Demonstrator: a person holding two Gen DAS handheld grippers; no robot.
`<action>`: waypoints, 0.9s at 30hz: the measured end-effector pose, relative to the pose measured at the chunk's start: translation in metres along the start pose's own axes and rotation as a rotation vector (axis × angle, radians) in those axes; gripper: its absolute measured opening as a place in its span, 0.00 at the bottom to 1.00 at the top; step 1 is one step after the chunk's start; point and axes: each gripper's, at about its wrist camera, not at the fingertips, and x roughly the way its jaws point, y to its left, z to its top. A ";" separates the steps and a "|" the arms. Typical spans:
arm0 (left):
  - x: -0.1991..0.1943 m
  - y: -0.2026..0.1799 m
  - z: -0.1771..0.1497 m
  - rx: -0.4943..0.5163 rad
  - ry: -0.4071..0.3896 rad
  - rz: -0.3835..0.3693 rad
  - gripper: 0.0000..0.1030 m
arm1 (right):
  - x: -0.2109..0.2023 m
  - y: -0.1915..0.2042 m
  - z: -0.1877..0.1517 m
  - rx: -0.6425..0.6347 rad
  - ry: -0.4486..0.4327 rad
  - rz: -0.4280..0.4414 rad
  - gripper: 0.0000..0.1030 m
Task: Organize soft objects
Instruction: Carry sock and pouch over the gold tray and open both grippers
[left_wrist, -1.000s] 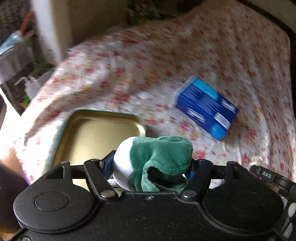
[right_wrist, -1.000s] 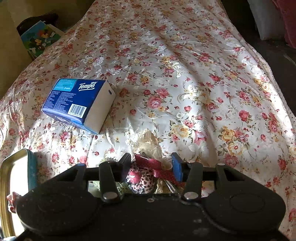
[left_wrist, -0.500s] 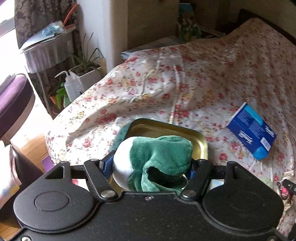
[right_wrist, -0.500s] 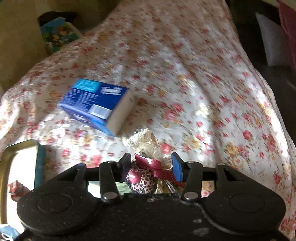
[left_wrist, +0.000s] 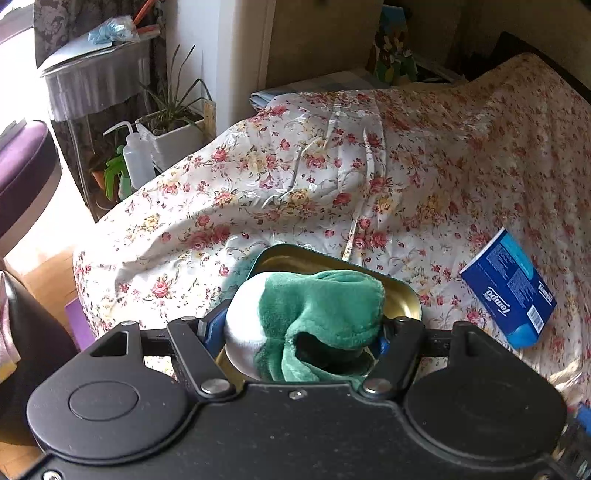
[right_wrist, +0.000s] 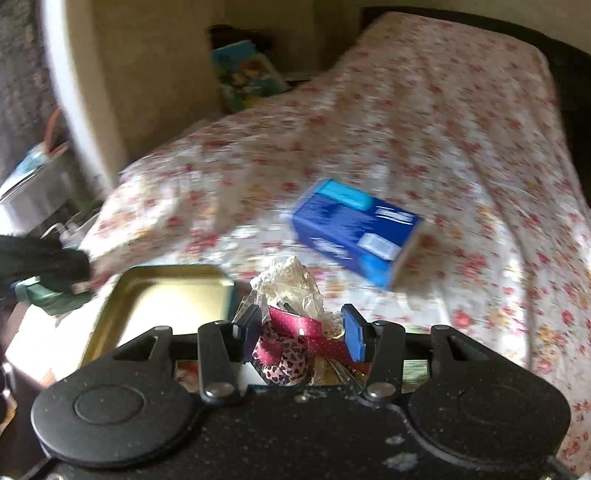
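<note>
- While both loads are in the air, I judge the step in hand to be the carry toward the gold tin tray (left_wrist: 402, 295), which lies on the flowered bed (left_wrist: 332, 177).
- My left hand-held gripper (left_wrist: 303, 332) is clamped at a middling width on the green and white plush toy (left_wrist: 306, 314), at the lower centre of the left wrist view. The toy hangs right over the tray and hides most of it.
- My right hand-held gripper (right_wrist: 299, 332) is narrower, pinching a small bundle (right_wrist: 291, 332): leopard-print fabric with a red ribbon and crinkled clear wrap poking out above.
- From the right wrist view the tray (right_wrist: 162, 291) sits at lower left of the bundle, so that load is beside it, not over it.
- Both grippers tilt downward toward the bed, and the right view is smeared with motion.
- A blue tissue pack (right_wrist: 354, 232) lies on the bed, apart from the tray.
- Next, I reckon the left needs to lower and release inside the rim; the right should slide across toward the tray without bumping the left.
</note>
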 end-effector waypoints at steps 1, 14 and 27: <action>0.002 -0.001 0.000 0.002 0.003 -0.001 0.67 | -0.002 0.010 0.000 -0.019 0.002 0.016 0.45; -0.008 0.011 0.001 -0.016 -0.012 0.000 0.79 | 0.011 0.090 -0.025 -0.157 0.124 0.110 0.45; -0.015 0.041 -0.002 -0.014 -0.023 0.032 0.79 | 0.020 0.098 -0.020 -0.122 0.134 0.112 0.57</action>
